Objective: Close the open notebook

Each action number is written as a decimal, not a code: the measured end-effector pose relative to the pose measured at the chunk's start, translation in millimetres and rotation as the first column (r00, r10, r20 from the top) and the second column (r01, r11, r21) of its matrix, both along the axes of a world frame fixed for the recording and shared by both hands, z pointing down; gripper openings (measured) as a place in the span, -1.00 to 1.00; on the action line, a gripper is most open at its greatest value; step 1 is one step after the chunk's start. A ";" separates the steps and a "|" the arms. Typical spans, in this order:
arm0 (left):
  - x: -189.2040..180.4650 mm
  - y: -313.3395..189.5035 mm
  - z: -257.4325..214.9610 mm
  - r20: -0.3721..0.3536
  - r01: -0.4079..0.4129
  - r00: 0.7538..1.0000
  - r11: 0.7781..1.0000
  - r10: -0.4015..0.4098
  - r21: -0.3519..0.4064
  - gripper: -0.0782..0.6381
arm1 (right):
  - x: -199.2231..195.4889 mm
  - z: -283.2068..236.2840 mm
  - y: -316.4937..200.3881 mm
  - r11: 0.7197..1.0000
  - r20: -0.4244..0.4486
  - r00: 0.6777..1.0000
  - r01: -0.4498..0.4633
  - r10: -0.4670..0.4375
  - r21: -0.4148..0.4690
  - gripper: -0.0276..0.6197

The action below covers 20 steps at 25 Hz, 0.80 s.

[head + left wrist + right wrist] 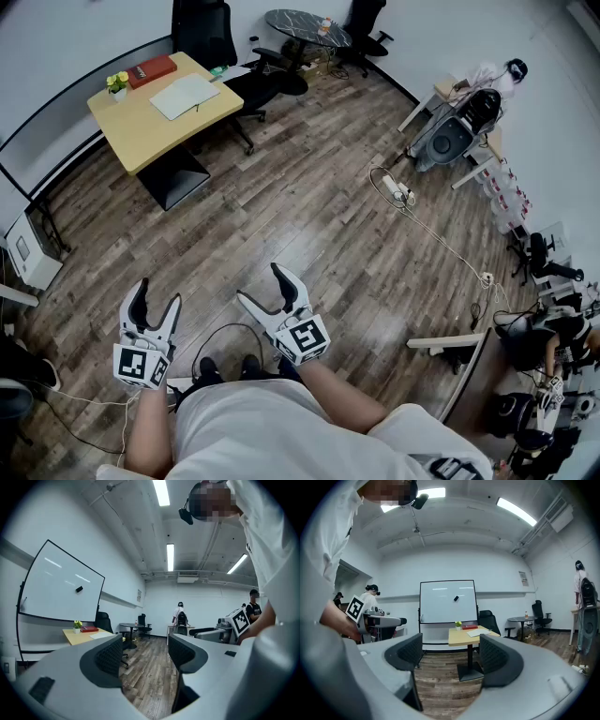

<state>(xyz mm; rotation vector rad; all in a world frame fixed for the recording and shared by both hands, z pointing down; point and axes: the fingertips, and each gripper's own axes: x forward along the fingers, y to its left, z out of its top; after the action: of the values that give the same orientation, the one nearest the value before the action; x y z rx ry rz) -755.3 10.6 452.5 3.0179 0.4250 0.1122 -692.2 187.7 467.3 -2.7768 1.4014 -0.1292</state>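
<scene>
Both wide open, empty: left hand-held gripper (157,292) and right hand-held gripper (260,283); notebook (185,96) distant, unreadable.

Under you runs a brown wood-plank floor (309,216), and white walls (497,569) close the room. A light-topped desk (141,131) on a dark base stands before a whiteboard (447,601) (a small dark thing sticks to it). A black office chair (202,28) and a round dark table (305,25) stand near it. Long ceiling lights (170,557) glow overhead, and a cable (441,239) trails across the boards
</scene>
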 end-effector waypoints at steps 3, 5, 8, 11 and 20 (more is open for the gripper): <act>-1.8 2.7 -6.1 -0.005 -0.005 1.000 1.000 0.005 -0.004 0.03 | -3.4 1.0 1.7 1.000 0.004 1.000 0.018 -0.018 -0.005 0.28; 0.3 2.3 -10.0 -0.016 -0.007 1.000 1.000 0.007 -0.001 0.03 | -0.5 0.2 2.4 1.000 0.004 1.000 0.031 -0.031 0.000 0.28; 1.0 0.7 -9.4 -0.015 -0.005 1.000 1.000 0.005 -0.018 0.03 | 0.4 -8.7 8.6 0.997 0.001 0.998 0.062 -0.062 0.046 0.28; -0.2 0.7 -7.7 -0.004 -0.006 1.000 0.999 0.006 -0.032 0.03 | 3.0 -12.9 17.8 0.993 0.021 0.997 0.069 -0.071 0.092 0.28; -3.0 21.5 -7.7 0.013 -0.029 0.999 0.999 0.029 -0.038 0.00 | 5.8 -11.6 44.2 0.998 0.021 0.999 0.039 -0.041 0.055 0.28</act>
<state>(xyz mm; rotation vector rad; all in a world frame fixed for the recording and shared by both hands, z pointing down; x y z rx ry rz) -758.4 32.1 444.8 2.9734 0.4648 0.1247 -686.4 232.0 455.6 -2.6961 1.4335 -0.1208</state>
